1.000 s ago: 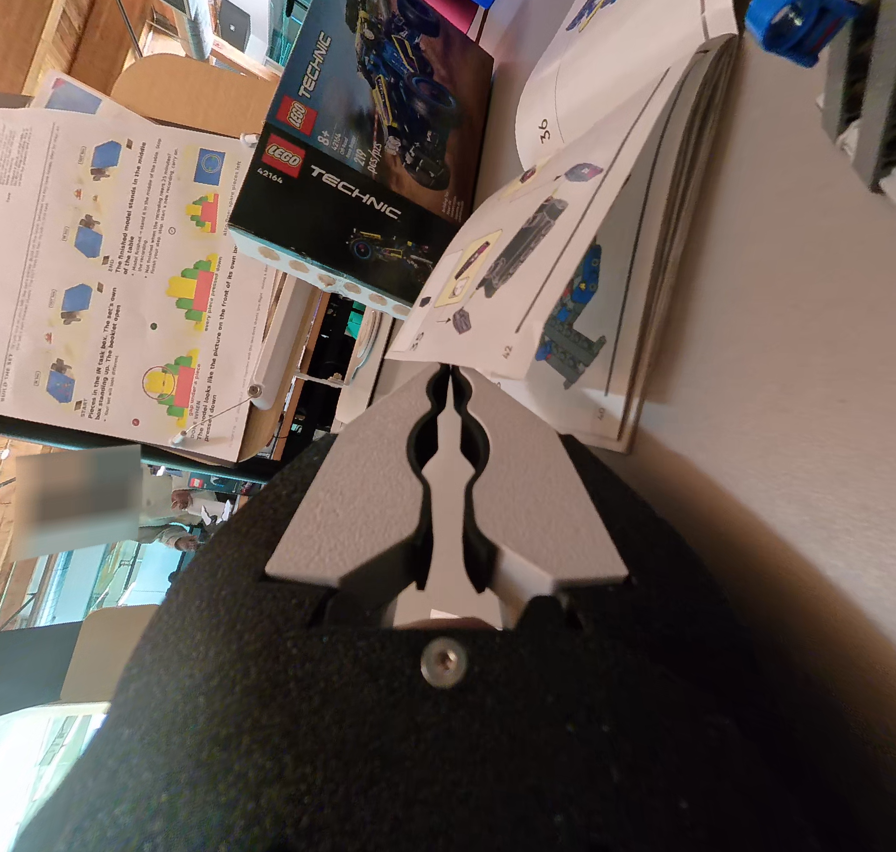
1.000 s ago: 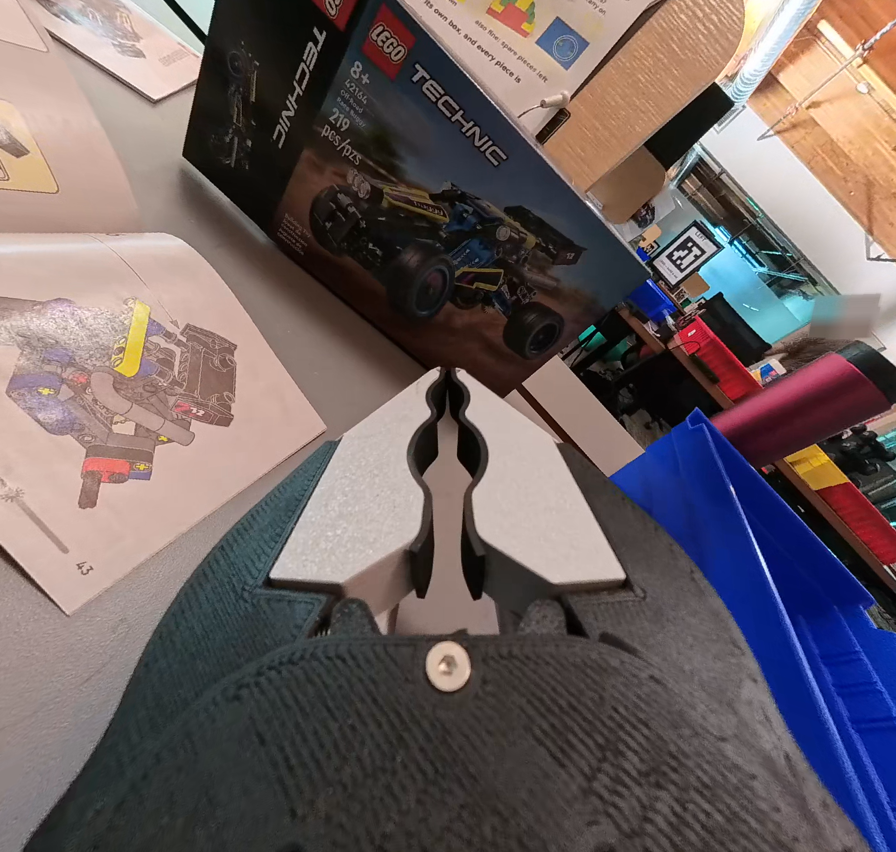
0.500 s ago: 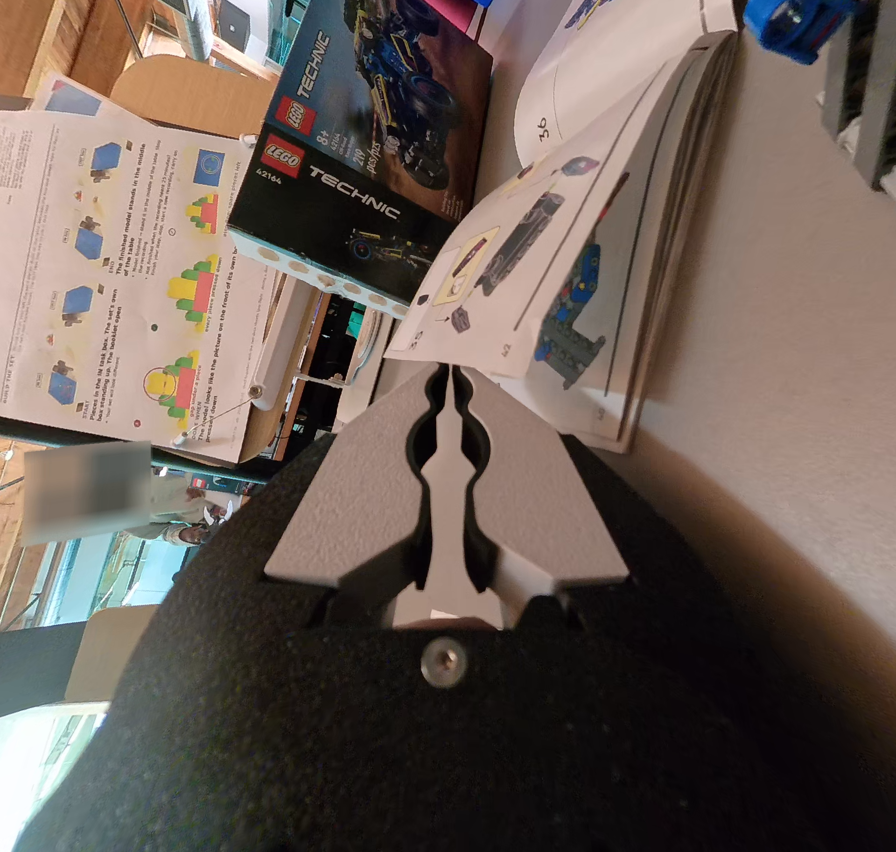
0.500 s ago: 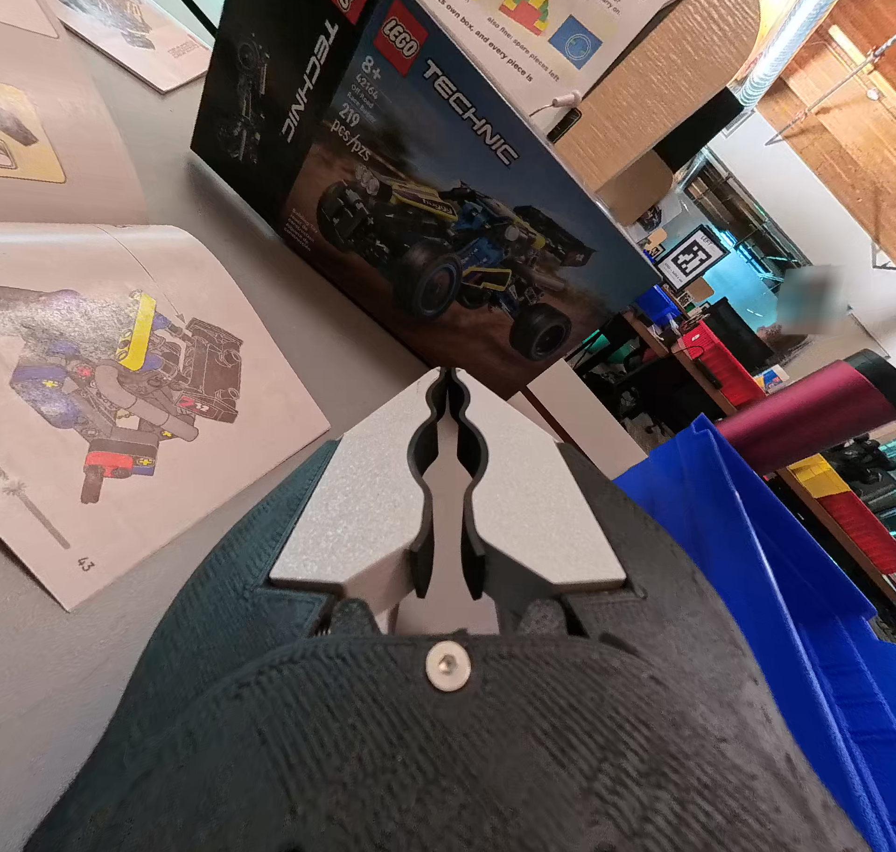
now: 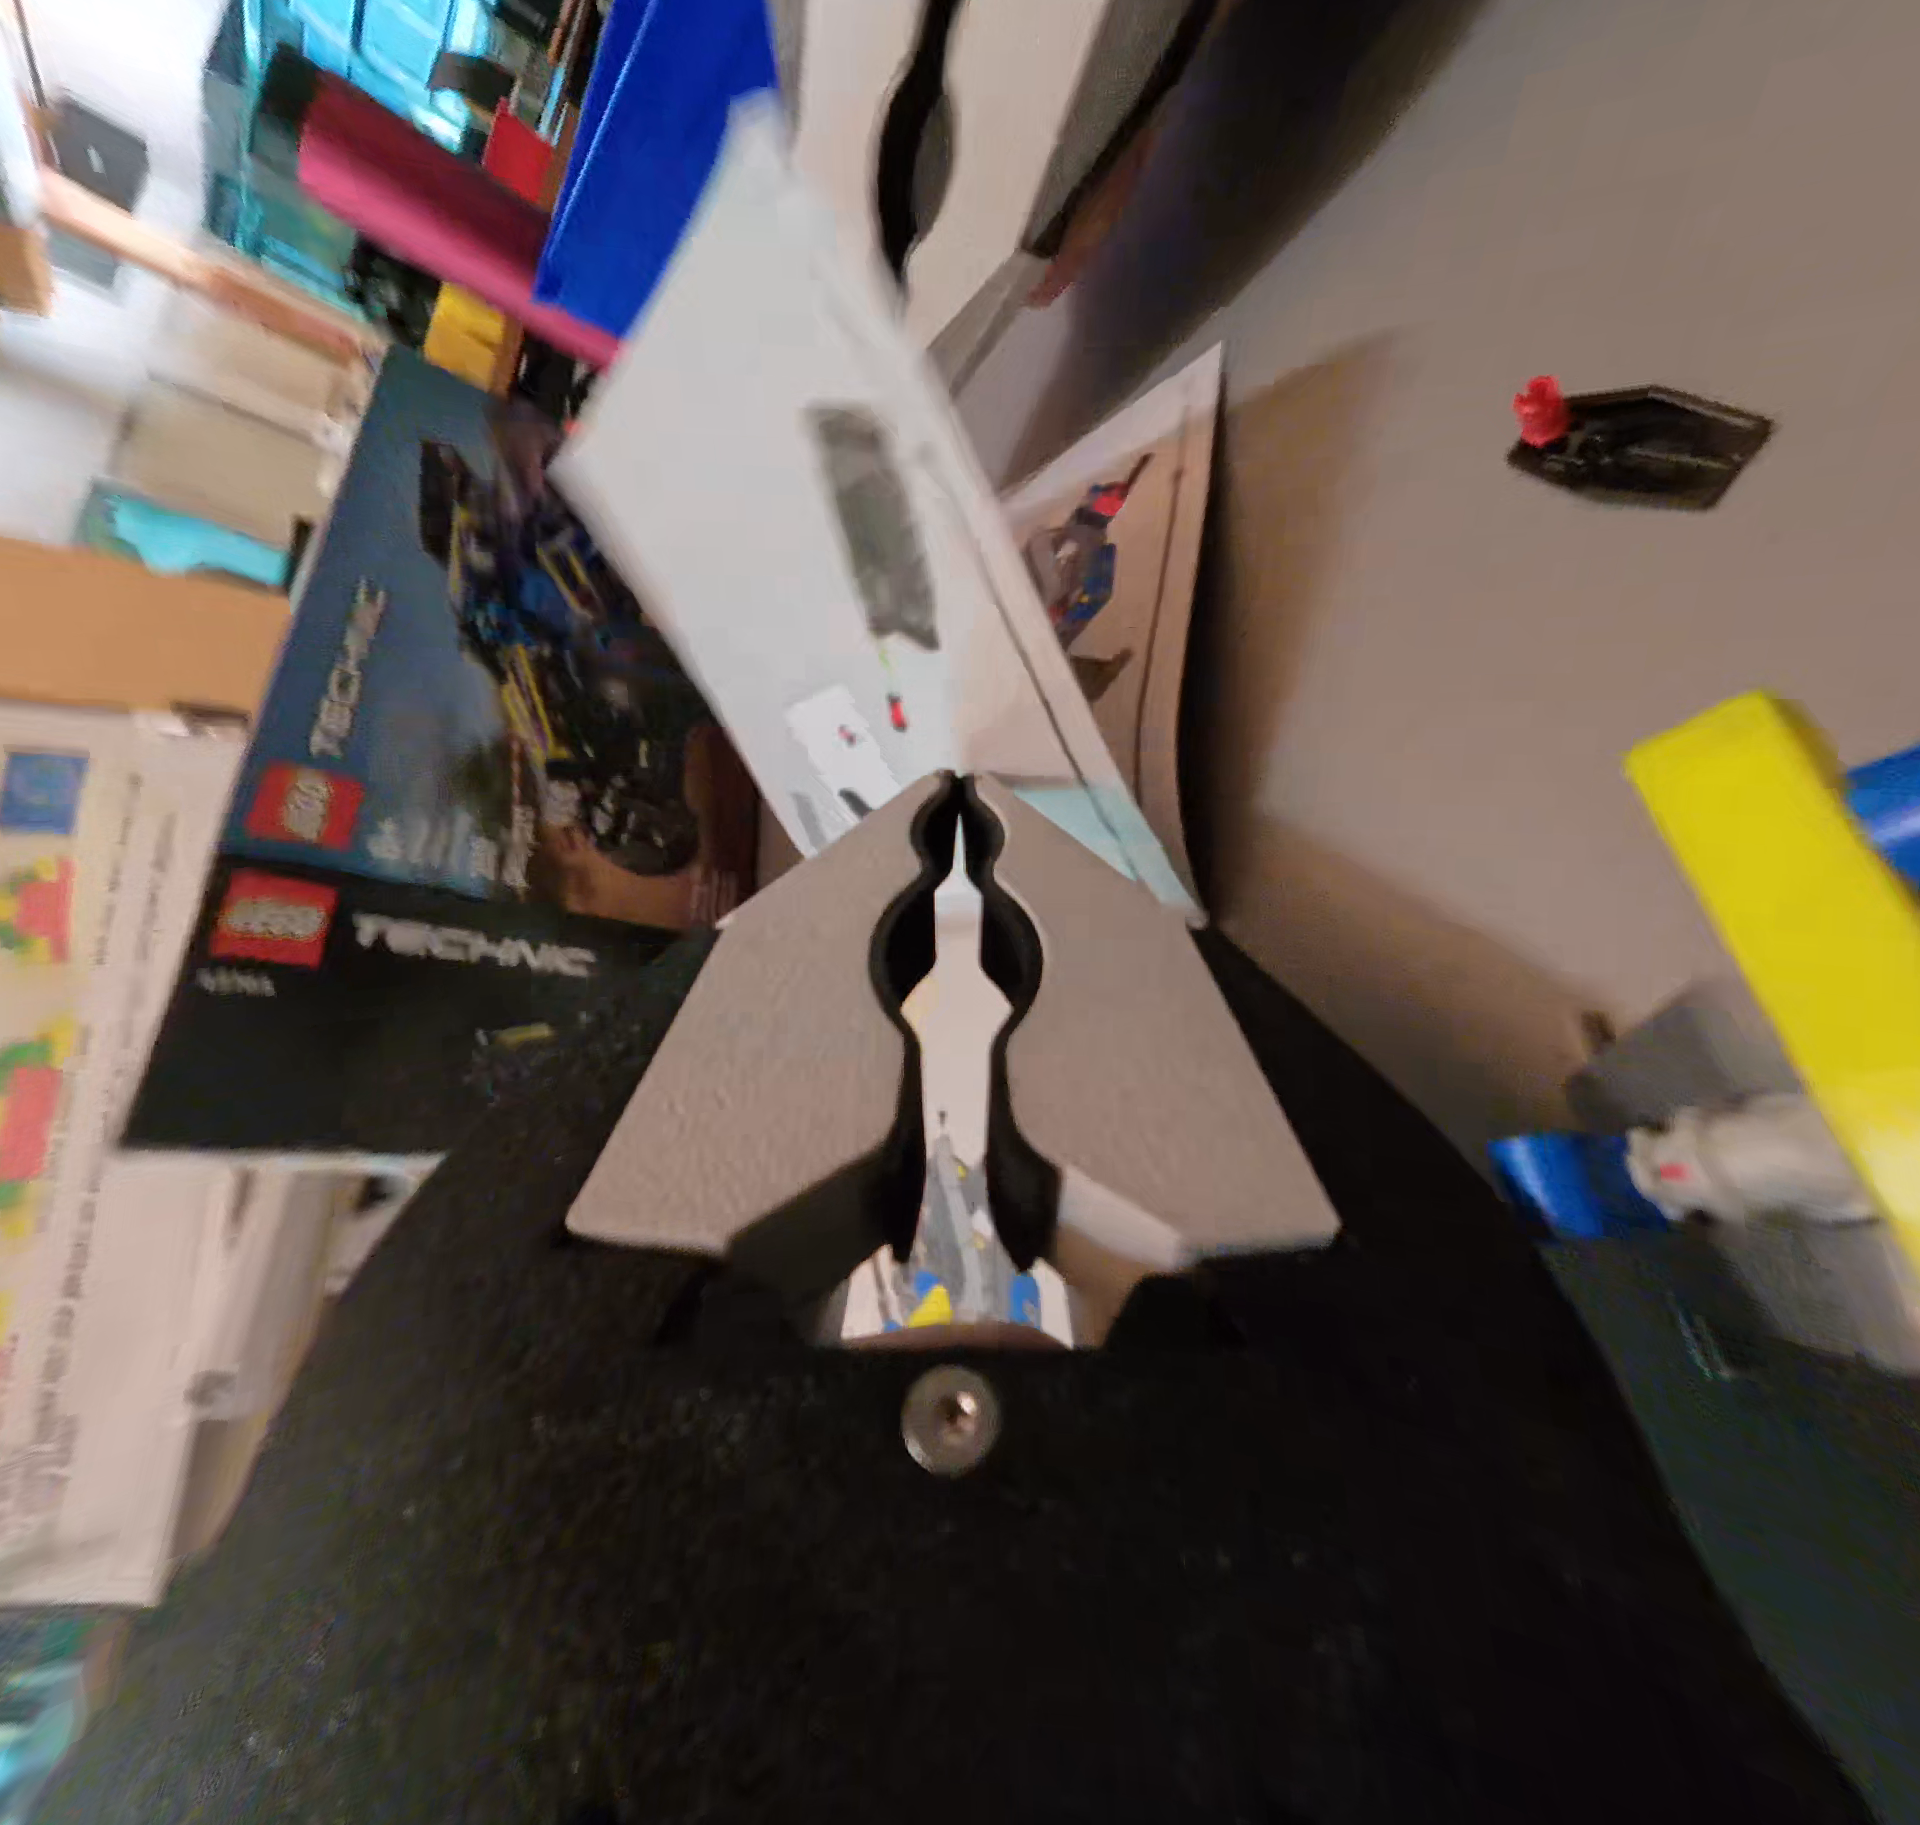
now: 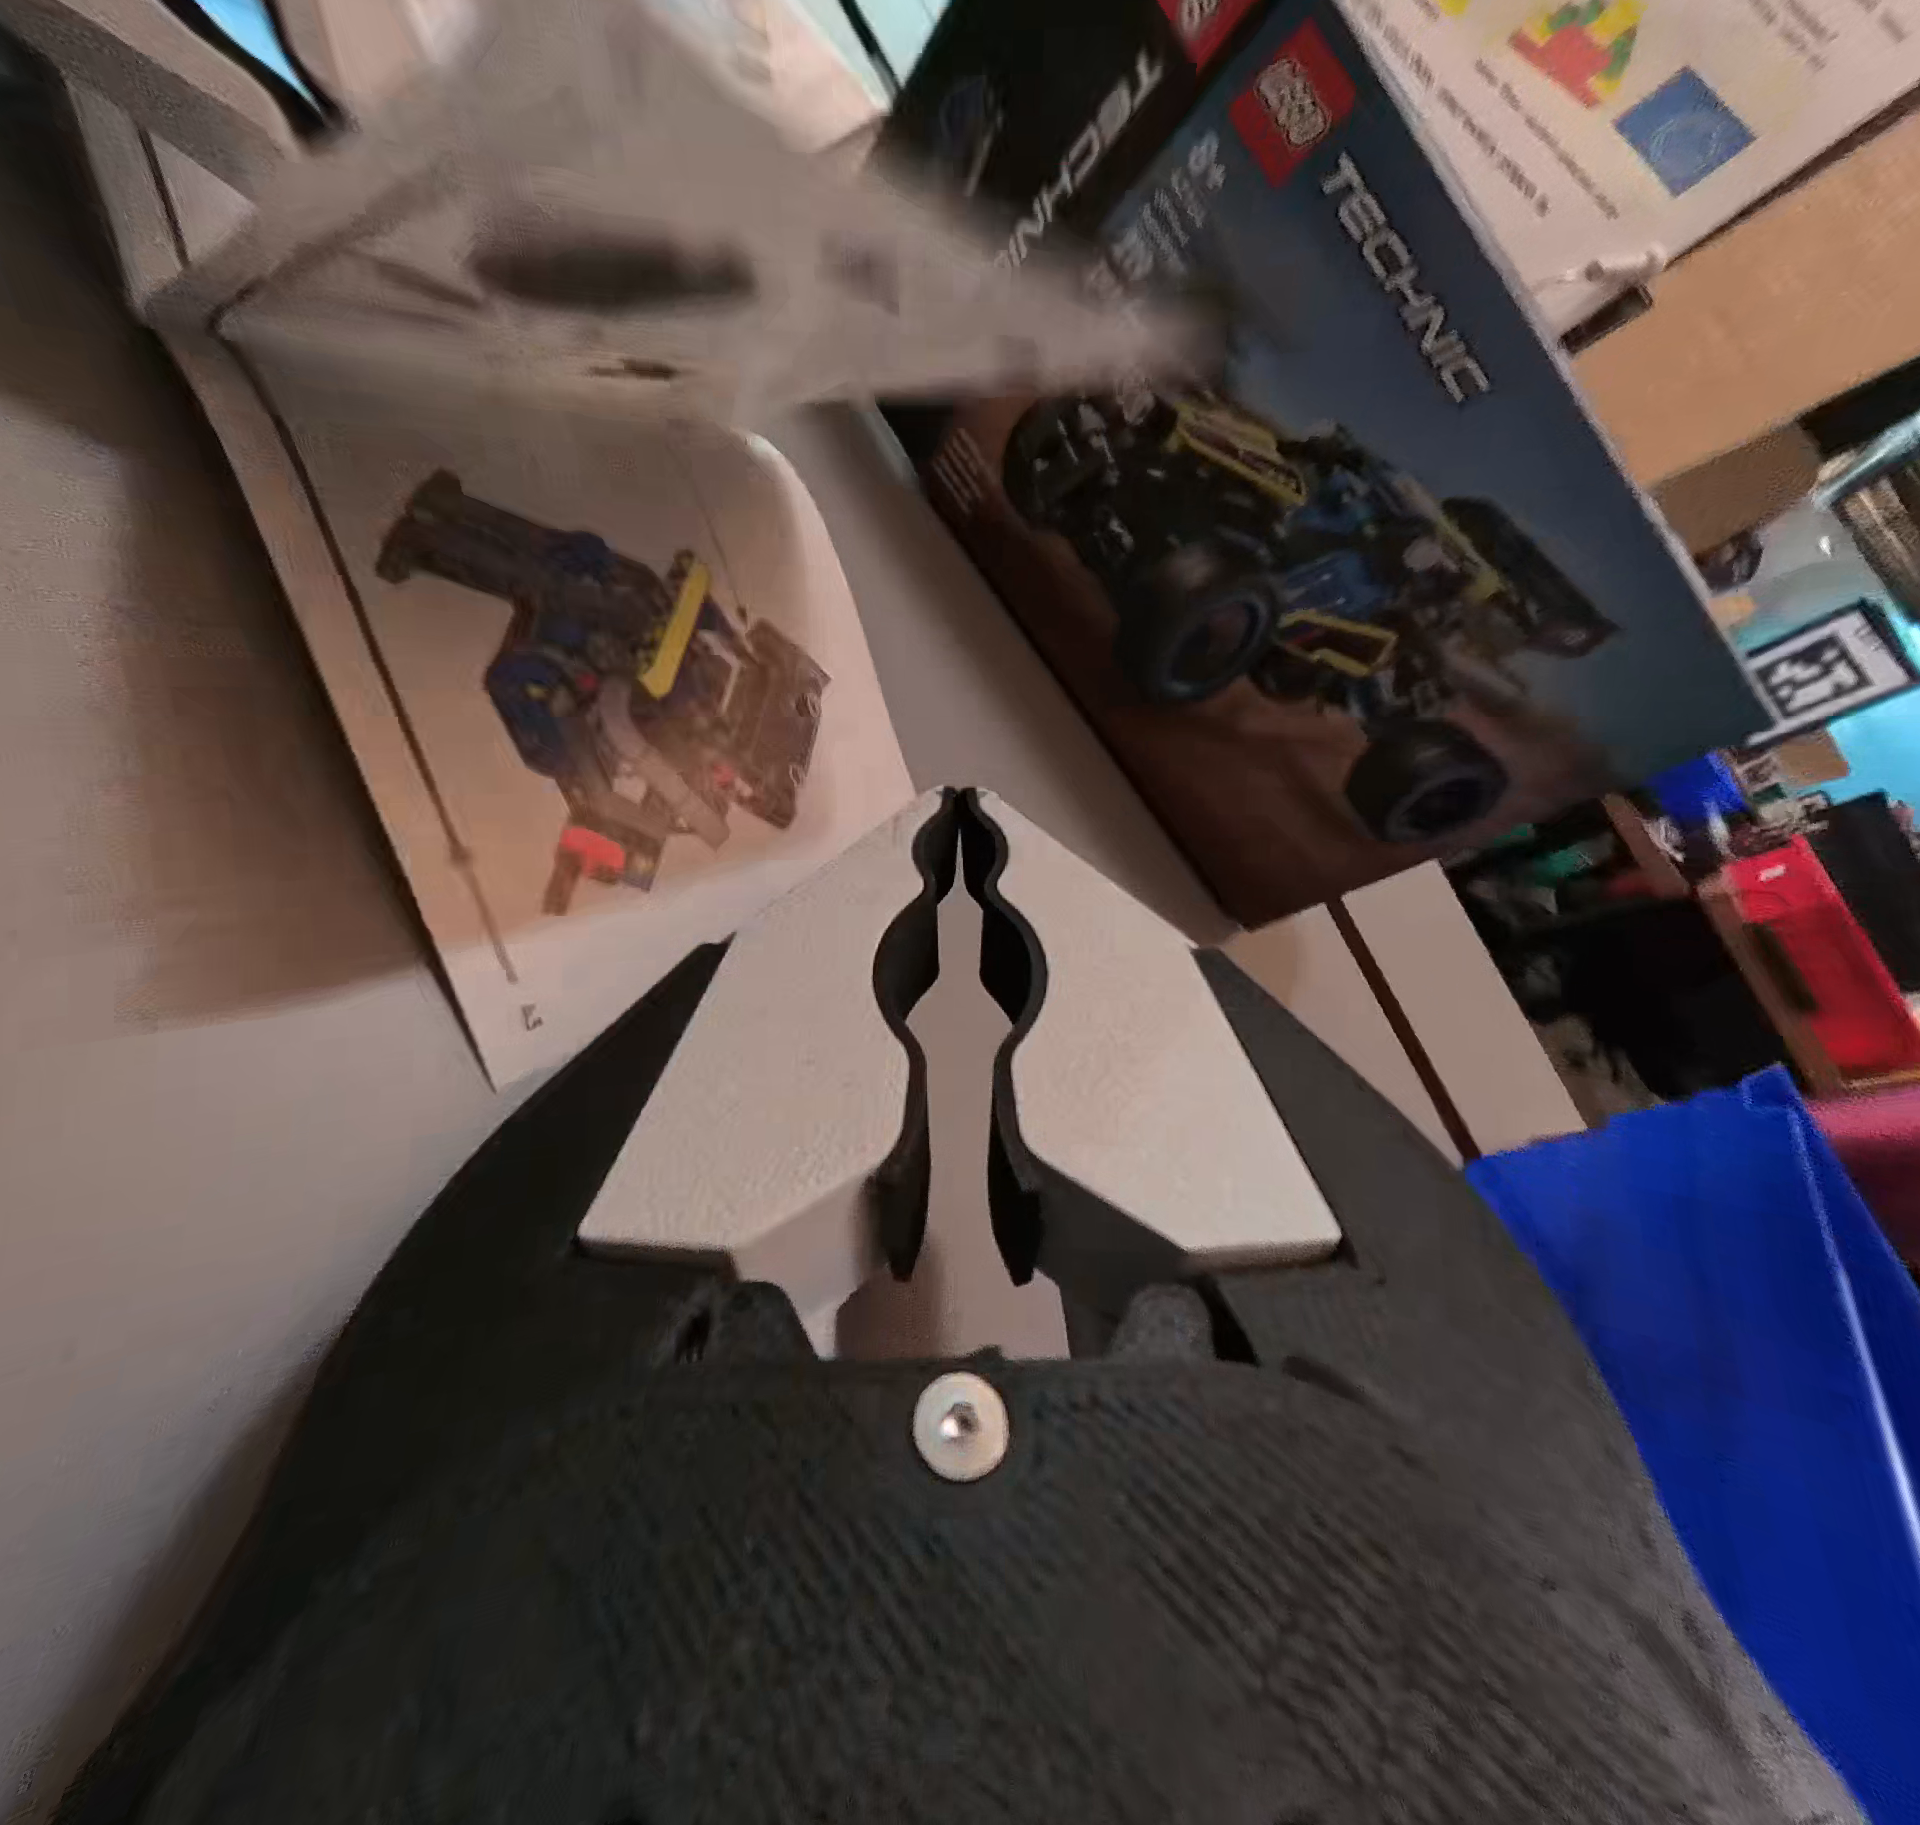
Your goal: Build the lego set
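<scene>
both grippers have their fingers together on nothing. the left gripper (image 5: 956,783) sits at the lifted page (image 5: 790,487) of the open booklet (image 6: 582,632) lying mid-table (image 5: 1507,632); the right gripper (image 6: 958,796) is near the booklet's corner. a blind push could crease the page or knock the box (image 6: 1351,549).

Yellow beam (image 5: 1808,902), blue bin (image 6: 1704,1360), red peg (image 5: 1538,411).

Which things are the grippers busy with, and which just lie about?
At the grippers: left gripper, shut, tips at a lifted booklet page; right gripper, shut, beside the open booklet.
Lying about: toy box; blue bin; yellow piece; black part.
</scene>
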A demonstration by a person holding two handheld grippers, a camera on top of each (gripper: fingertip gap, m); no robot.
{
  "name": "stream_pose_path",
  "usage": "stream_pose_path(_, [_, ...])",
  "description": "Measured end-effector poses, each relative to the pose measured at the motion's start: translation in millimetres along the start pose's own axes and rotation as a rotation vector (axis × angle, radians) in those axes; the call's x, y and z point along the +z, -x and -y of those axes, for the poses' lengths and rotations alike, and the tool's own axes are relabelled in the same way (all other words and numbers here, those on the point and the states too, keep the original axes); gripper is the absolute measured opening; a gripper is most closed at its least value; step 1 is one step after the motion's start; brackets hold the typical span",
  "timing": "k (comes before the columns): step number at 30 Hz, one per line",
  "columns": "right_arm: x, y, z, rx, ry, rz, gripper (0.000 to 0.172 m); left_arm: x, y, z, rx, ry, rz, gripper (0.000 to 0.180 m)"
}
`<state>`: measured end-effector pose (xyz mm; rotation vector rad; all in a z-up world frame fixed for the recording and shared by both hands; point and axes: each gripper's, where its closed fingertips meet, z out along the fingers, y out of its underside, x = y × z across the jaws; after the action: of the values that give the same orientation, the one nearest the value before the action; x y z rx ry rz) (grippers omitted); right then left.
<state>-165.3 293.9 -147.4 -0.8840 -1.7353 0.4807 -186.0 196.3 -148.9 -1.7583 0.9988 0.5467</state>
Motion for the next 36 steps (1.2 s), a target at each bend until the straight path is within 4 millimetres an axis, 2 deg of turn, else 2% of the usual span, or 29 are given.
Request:
stream_pose_path(1, [0, -2, 3, -0.002, -0.010, -0.019, 0.000, -2, 3, -5, -0.074, 0.001, -0.001, 0.000])
stream_pose_path(3, [0, -19, -5, -0.013, 0.072, -0.125, 0.000, -11, 17, -23, -0.213, 0.023, 0.013, 0.000])
stream_pose_path(6, [-14, -46, -10, 0.002, 0.114, -0.275, 0.000, -46, 46, -44, -0.413, -0.009, 0.083, 0.000])
stream_pose_path(8, [-18, -48, 1, 0.043, 0.049, -0.271, 0.000, -69, 55, -64, -0.525, -0.004, 0.090, 0.002])
stream_pose_path(10, [-16, -37, 17, 0.035, -0.007, -0.214, 0.000, -83, 55, -87, -0.571, 0.046, 0.099, 0.006])
stream_pose_path(13, [-5, -1, 41, -0.040, -0.076, -0.070, 0.000, -90, 39, -103, -0.558, 0.085, 0.068, 0.007])
stream_pose_path(16, [6, 47, 61, -0.107, -0.099, 0.118, 0.000, -90, 11, -108, -0.492, 0.155, -0.065, 0.010])
stream_pose_path(19, [14, 79, 76, -0.136, -0.106, 0.221, 0.015, -91, -10, -104, -0.457, 0.185, -0.186, 0.021])
stream_pose_path(22, [22, 105, 79, -0.110, -0.066, 0.335, 0.028, -89, -20, -95, -0.497, 0.154, -0.240, 0.023])
stream_pose_path(26, [28, 116, 85, -0.064, -0.068, 0.406, 0.023, -89, -20, -97, -0.550, 0.166, -0.250, 0.021])
stream_pose_path(28, [30, 116, 88, -0.033, -0.077, 0.413, 0.028, -89, -19, -99, -0.564, 0.175, -0.247, 0.002])
stream_pose_path(29, [29, 118, 91, -0.027, -0.090, 0.429, 0.027, -88, -19, -100, -0.565, 0.184, -0.248, 0.000])
stream_pose_path(33, [32, 122, 96, -0.036, -0.097, 0.442, 0.027, -86, -19, -103, -0.568, 0.202, -0.242, 0.000])
stream_pose_path(36, [34, 126, 95, -0.053, -0.075, 0.454, 0.016, -86, -17, -103, -0.580, 0.201, -0.236, 0.000])
